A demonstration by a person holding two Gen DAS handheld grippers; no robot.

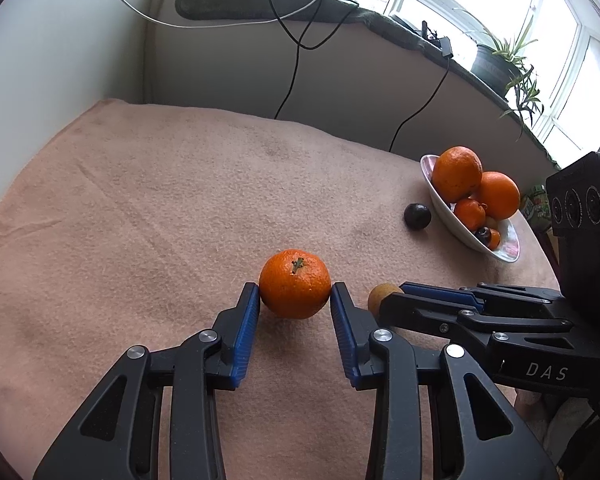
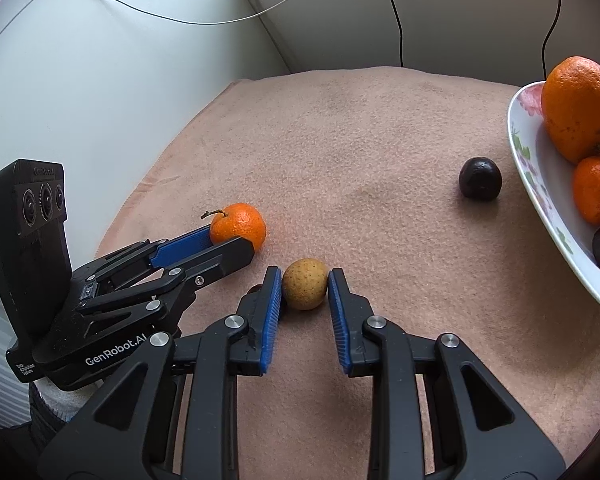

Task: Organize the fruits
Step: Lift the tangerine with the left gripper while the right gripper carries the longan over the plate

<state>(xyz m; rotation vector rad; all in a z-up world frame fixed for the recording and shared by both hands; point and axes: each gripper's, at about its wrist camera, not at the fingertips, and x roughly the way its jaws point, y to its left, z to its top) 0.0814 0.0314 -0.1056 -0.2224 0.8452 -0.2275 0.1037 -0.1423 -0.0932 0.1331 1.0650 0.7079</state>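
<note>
A mandarin (image 1: pixel 295 283) with a stem lies on the pink cloth (image 1: pixel 160 200). My left gripper (image 1: pixel 295 294) has its blue pads touching both sides of it. A small tan round fruit (image 2: pixel 304 284) lies between the pads of my right gripper (image 2: pixel 304 285), which sit against its sides. The mandarin (image 2: pixel 239 229) and the left gripper (image 2: pixel 220 246) also show in the right wrist view. The tan fruit (image 1: pixel 382 295) shows partly behind the right gripper (image 1: pixel 396 300) in the left wrist view. A white floral bowl (image 1: pixel 504 254) holds oranges, mandarins and a plum.
A dark plum (image 2: pixel 480 179) lies on the cloth just left of the bowl (image 2: pixel 528 168). A wall, hanging cables (image 1: pixel 292 76) and a windowsill with a potted plant (image 1: pixel 496 64) lie beyond the table's far edge.
</note>
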